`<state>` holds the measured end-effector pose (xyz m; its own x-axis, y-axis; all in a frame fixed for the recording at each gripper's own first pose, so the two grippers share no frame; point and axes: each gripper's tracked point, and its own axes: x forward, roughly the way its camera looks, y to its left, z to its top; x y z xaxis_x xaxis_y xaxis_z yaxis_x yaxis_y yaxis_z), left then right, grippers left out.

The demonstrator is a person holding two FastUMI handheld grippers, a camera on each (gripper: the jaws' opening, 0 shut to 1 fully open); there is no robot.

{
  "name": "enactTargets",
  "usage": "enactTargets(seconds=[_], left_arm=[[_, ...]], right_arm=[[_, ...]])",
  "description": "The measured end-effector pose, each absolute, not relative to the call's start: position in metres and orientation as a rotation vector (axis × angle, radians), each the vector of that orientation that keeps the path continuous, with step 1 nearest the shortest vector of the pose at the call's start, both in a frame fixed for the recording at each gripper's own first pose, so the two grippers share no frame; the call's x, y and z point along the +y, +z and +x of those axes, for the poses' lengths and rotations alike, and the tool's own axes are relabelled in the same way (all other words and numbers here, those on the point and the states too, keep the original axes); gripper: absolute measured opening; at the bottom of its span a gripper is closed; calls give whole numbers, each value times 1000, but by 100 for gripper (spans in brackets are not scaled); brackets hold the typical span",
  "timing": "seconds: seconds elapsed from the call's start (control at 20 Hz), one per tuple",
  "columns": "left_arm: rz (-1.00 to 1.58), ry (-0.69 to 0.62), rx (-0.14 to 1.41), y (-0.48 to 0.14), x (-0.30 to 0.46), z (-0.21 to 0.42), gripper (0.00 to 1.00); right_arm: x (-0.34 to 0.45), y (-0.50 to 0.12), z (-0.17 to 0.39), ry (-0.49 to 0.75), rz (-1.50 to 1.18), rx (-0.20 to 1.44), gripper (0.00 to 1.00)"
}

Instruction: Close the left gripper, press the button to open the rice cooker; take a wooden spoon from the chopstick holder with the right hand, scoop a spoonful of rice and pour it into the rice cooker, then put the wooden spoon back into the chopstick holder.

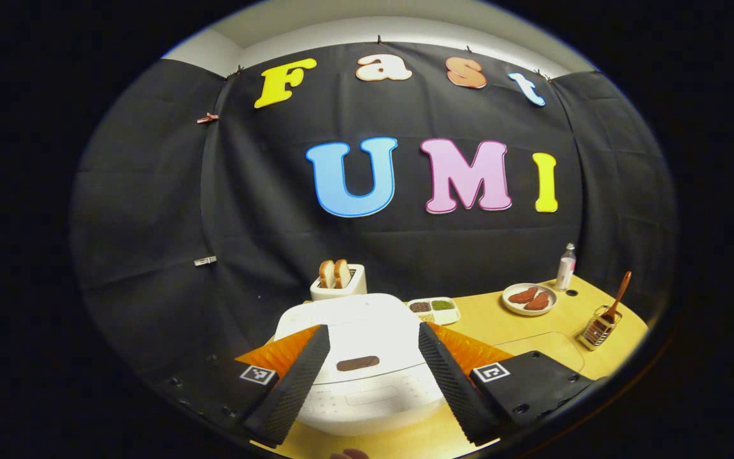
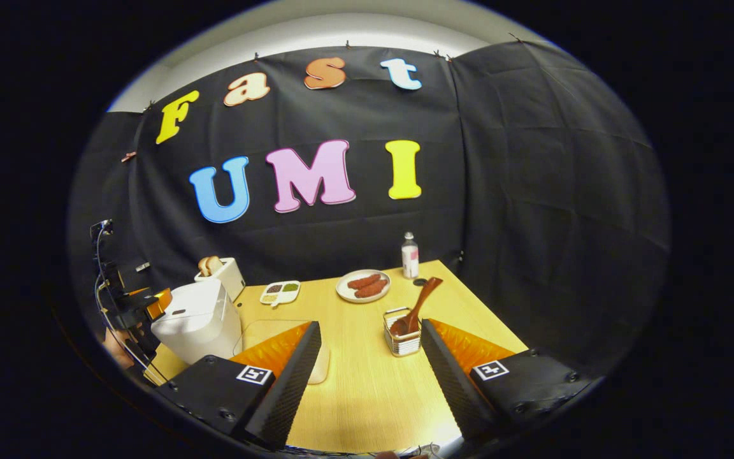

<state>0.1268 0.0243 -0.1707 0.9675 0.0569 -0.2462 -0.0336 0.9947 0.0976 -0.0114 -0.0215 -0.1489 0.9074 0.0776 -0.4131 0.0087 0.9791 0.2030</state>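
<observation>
The white rice cooker [image 1: 357,347] stands shut in the left gripper view, its brown button [image 1: 357,363] on the front of the lid. My left gripper [image 1: 372,373] is open, its fingers straddling the cooker just above the button. In the right gripper view the cooker [image 2: 198,319] sits at the left with the left gripper [image 2: 141,306] beside it. A wooden spoon [image 2: 418,306] leans in the wire chopstick holder [image 2: 402,335]. My right gripper [image 2: 372,363] is open over the table, the holder just beyond its fingertips. The spoon [image 1: 615,299] and holder [image 1: 599,328] appear far right in the left gripper view.
A toaster with bread [image 1: 339,280] stands behind the cooker. A divided tray of grains [image 1: 434,309], a plate with sausages [image 2: 364,285] and a small bottle [image 2: 410,255] sit toward the back of the yellow table [image 2: 367,389]. A clear mat [image 2: 265,335] lies by the cooker.
</observation>
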Motion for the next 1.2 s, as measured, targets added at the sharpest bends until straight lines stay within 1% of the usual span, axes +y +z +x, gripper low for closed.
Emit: enactTargets(seconds=[0.2, 0.35, 0.5, 0.65, 0.7, 0.75, 0.85, 0.95, 1.2], left_arm=[[24, -14, 235, -135, 1, 94, 96], [8, -30, 201, -106, -6, 73, 96], [7, -49, 152, -77, -13, 52, 96], [14, -76, 86, -48, -23, 33, 97], [18, -84, 79, -46, -27, 28, 96], [17, -88, 83, -44, -29, 23, 96], [6, -87, 71, -39, -32, 16, 96], [13, -80, 73, -39, -33, 12, 96], [-9, -79, 105, -50, -40, 5, 96]], right_arm=[[2, -106, 13, 100, 143, 324, 98], [20, -81, 22, 151, 71, 254, 98], [42, -68, 24, 202, 70, 223, 98], [55, -61, 23, 221, 58, 197, 98], [57, -56, 22, 223, 47, 184, 100], [59, -52, 20, 230, 42, 169, 98], [68, -46, 17, 248, 57, 148, 98], [71, -47, 12, 270, 67, 152, 99], [60, -50, 11, 268, 75, 159, 98]])
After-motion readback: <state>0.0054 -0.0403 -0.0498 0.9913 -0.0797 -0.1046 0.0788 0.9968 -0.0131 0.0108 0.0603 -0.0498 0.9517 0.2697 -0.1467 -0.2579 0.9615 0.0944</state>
